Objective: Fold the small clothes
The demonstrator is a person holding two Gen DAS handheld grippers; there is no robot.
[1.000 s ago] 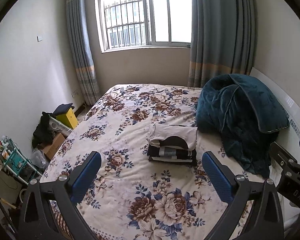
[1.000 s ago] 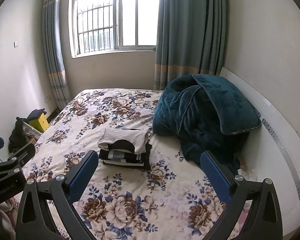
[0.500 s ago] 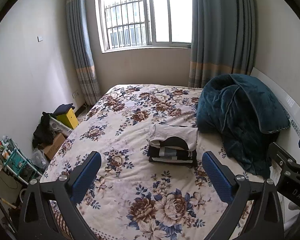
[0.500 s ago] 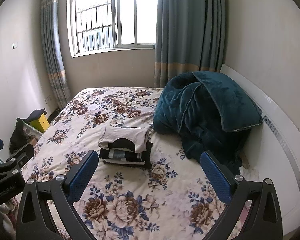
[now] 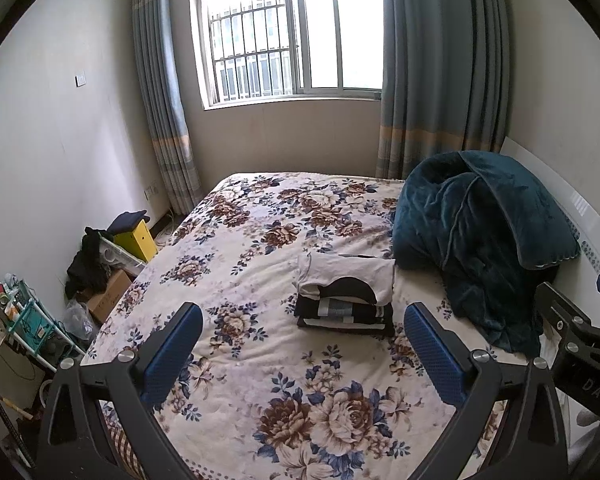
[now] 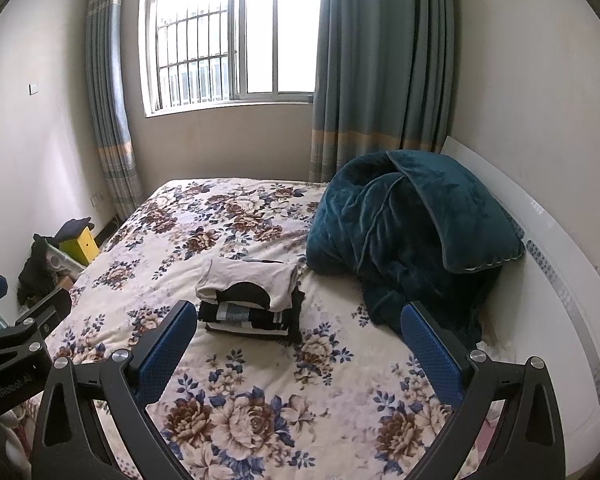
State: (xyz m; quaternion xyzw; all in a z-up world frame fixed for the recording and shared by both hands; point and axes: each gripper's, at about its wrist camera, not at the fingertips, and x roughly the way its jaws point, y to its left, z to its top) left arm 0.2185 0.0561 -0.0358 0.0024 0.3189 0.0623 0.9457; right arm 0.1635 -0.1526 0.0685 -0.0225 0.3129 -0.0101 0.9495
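A: Left tool (image 5: 302, 340): jaws spread wide, nothing between them, held above the near part of the bed (image 5: 236, 272). Right tool (image 6: 298, 338): same condition, spread and empty. Each tool's body shows at the edge of the other's view, so the two are side by side.

B: Location of the clothes?

A: One stack (image 5: 346, 294) lies on the bed ahead of both tools, well apart from the pads. Dark folded items at the bottom, a pale garment on top with a dark panel at its front edge. A teal quilt (image 5: 480, 240) is heaped just beside the stack, toward the headboard.

B: Step in hand?

A: Judged: folding appears complete for the stacked items. No loose garment is visible on the bed. The tools are at standoff, either finished or between items.

B: Next move?

A: If another garment remains, it is outside both views and must be located first. Otherwise, no contact is required; avoid disturbing the stack, since the top layer overhangs and would slide easily.
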